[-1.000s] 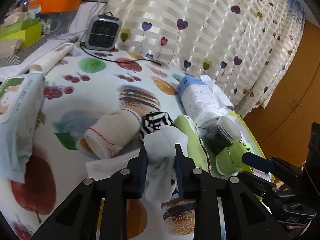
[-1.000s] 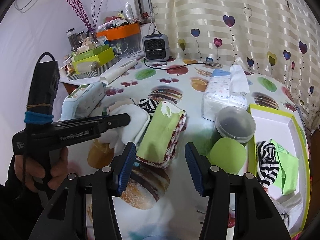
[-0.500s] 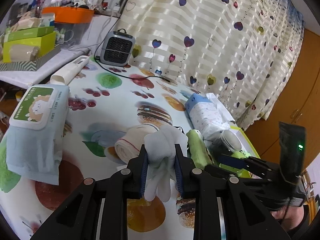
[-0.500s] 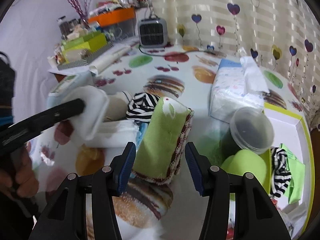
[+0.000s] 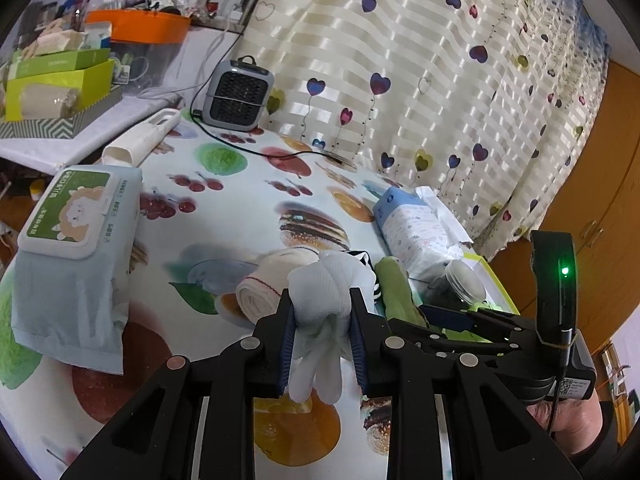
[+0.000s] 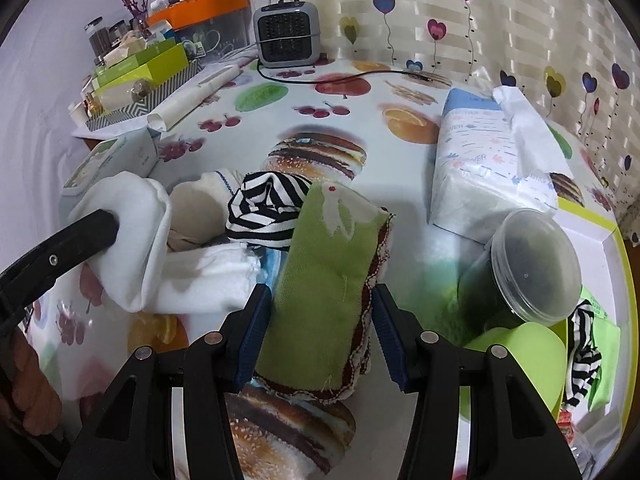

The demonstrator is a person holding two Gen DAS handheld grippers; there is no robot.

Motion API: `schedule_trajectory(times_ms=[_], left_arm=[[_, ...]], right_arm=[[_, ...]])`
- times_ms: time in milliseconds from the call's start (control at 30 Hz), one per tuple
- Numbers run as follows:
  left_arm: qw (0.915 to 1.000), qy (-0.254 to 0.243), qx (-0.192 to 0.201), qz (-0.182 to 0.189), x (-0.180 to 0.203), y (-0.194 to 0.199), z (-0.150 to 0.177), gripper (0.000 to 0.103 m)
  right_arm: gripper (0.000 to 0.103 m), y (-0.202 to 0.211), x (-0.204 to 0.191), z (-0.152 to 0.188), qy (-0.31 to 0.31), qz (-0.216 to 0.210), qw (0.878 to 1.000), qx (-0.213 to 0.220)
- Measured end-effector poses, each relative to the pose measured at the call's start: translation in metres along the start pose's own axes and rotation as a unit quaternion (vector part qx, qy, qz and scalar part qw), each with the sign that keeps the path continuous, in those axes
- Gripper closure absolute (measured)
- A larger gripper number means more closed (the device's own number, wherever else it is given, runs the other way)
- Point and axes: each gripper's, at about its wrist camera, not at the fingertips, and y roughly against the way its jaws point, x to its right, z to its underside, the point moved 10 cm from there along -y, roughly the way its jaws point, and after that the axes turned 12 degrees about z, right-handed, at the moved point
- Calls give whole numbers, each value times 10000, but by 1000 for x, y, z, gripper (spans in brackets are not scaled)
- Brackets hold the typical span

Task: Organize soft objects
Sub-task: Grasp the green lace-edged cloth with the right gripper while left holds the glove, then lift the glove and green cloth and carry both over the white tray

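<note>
The tissue pack (image 6: 492,160) beside the grey heater (image 6: 287,34) carries printed blue letters; only fragments can be read, "UER" and "WER", with the rest cut off or too small to tell. In the left wrist view, the wet-wipes pack (image 5: 76,208), nearer the camera than the heater (image 5: 237,100), has a green lid label with a cartoon sheep and small characters that cannot be read.

Two tissue packs (image 6: 488,160) (image 5: 76,248) — one heater (image 6: 288,34).
</note>
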Motion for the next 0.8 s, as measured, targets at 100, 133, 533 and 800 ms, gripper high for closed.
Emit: schedule_trajectory(times_ms=[100,133,533,800], left_arm=[[10000,-5,-8,2,0,0,0,80],[10000,-10,-7,5,0,0,0,80],[9999,-120,15,54,15,1,2,80],[9997,-228,70,94,29,11,2,80]], right_arm=[[64,3,-1,-1,12,-70,9999,72],[72,5,-2,-2,17,-112,9999,95],[80,24,-1,-4,-16,-291,9988,386],[80,52,-1,-7,-70,-470,9961,737]])
